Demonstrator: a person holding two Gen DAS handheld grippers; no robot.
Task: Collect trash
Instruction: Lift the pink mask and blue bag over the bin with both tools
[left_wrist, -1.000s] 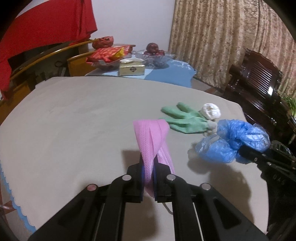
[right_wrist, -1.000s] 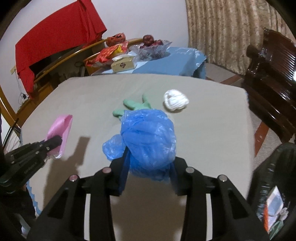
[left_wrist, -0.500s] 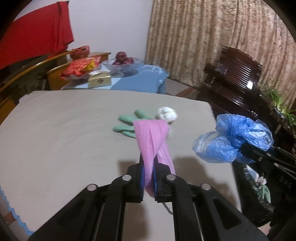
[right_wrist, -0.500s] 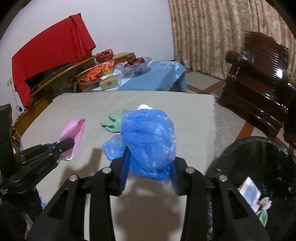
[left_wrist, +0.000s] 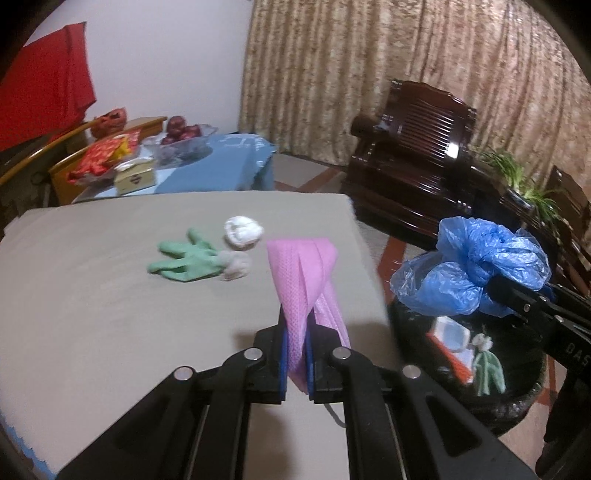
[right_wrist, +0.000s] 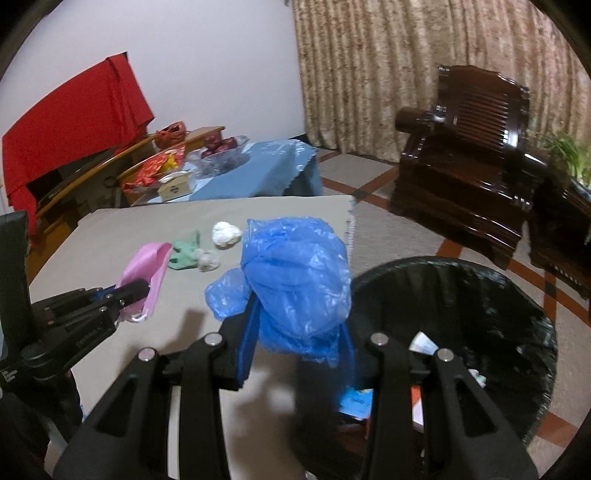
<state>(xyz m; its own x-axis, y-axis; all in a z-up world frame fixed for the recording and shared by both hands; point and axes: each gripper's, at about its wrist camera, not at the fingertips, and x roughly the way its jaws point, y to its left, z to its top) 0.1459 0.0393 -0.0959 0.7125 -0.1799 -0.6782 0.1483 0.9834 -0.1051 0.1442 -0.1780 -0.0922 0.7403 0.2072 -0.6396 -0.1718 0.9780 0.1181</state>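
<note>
Well, right gripper (left_wrist: 496, 286) arm reads "DAS", rest cut off.

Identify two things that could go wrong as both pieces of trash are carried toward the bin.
1. The blue plastic bag bulges loosely from the right hand-held gripper, near the black bin's rim; released early, it may land outside.
2. The left hand-held gripper pinches only the pink mask's lower end, over the table; it could slip out.
</note>
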